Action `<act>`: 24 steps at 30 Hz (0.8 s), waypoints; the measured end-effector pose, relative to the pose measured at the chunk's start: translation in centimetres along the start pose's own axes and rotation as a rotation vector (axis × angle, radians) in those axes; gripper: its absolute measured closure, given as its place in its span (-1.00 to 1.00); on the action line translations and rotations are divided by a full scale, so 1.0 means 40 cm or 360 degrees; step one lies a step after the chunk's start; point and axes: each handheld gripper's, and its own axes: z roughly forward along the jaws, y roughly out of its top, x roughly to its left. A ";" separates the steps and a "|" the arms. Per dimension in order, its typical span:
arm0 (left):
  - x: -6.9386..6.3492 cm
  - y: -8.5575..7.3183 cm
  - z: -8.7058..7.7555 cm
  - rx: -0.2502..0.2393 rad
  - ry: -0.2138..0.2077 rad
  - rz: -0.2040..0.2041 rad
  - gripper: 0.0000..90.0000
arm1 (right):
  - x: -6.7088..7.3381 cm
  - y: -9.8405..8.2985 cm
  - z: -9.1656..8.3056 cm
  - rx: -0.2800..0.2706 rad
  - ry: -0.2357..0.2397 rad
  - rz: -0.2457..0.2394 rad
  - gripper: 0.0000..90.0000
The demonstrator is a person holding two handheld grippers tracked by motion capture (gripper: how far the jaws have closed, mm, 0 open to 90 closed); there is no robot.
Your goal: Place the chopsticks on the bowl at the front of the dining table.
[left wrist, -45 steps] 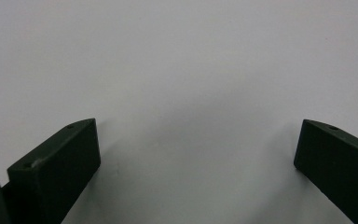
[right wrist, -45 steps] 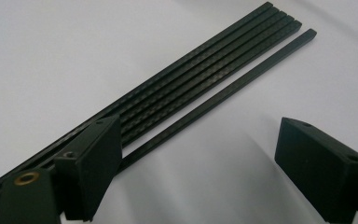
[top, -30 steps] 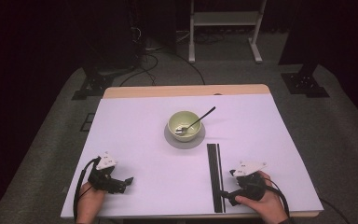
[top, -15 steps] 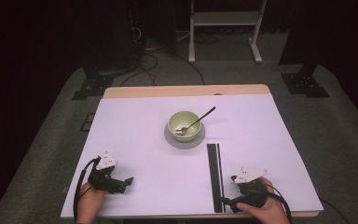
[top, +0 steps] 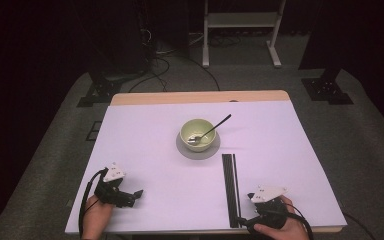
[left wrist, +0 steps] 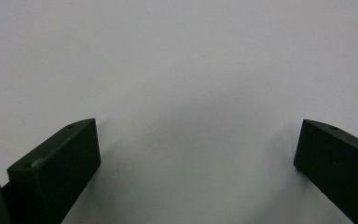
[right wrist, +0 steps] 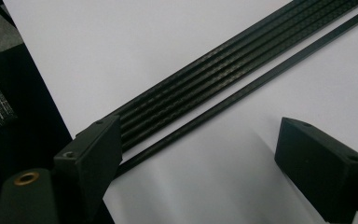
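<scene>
Tabletop (top: 145,150), white sheet over a wood board, wood strip showing along the far edge. Grey carpet floor (top: 365,130) around it, a white metal frame (top: 240,20) and black stands beyond the far side.

Black strips (top: 230,187) lie flat on the tabletop, right of centre, running from near the plate toward the near edge; one thin strip sits just beside a wider band of several. In the right gripper view the strips (right wrist: 223,79) cross diagonally, thin one nearest the tool, apart from the rest by a narrow gap.

Grey plate (top: 198,148) at the tabletop's middle, with a pale green bowl (top: 198,134) standing on it. Spoon (top: 211,131) leans in the bowl, handle sticking out over the rim toward the far right.

Right tool (top: 241,221) at the near right corner, held in a hand (top: 277,230), just beside the near ends of the strips. Jaws spread wide in the right gripper view (right wrist: 198,154), nothing between them but bare sheet and the end of the thin strip; left jaw overlaps the strip ends in view, contact can't be told.

Left tool (top: 136,194) at the near left, held in the other hand (top: 96,217), well apart from the strips and bowl. Jaws spread wide (left wrist: 198,154), low over bare white sheet, holding nothing.
</scene>
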 end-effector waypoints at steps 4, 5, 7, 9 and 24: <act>0.000 0.000 0.000 0.0000 0.0000 0.0000 -1.00 | 0.008 -0.005 -0.002 0.0003 -0.0022 -0.0016 -0.70; 0.000 0.000 0.000 0.0000 0.0000 0.0000 -1.00 | 0.009 -0.005 -0.002 0.0005 -0.0025 -0.0022 -0.70; 0.000 0.000 0.000 0.0000 0.0000 0.0000 -1.00 | 0.010 -0.006 -0.003 0.0009 -0.0033 -0.0026 -0.70; 0.000 0.000 0.000 0.0000 0.0000 0.0000 -1.00 | 0.011 -0.007 -0.004 0.0021 -0.0054 -0.0043 -0.70; 0.000 0.000 0.000 0.0000 0.0000 0.0000 -1.00 | -0.019 -0.020 -0.020 0.0030 -0.0098 -0.0008 -0.70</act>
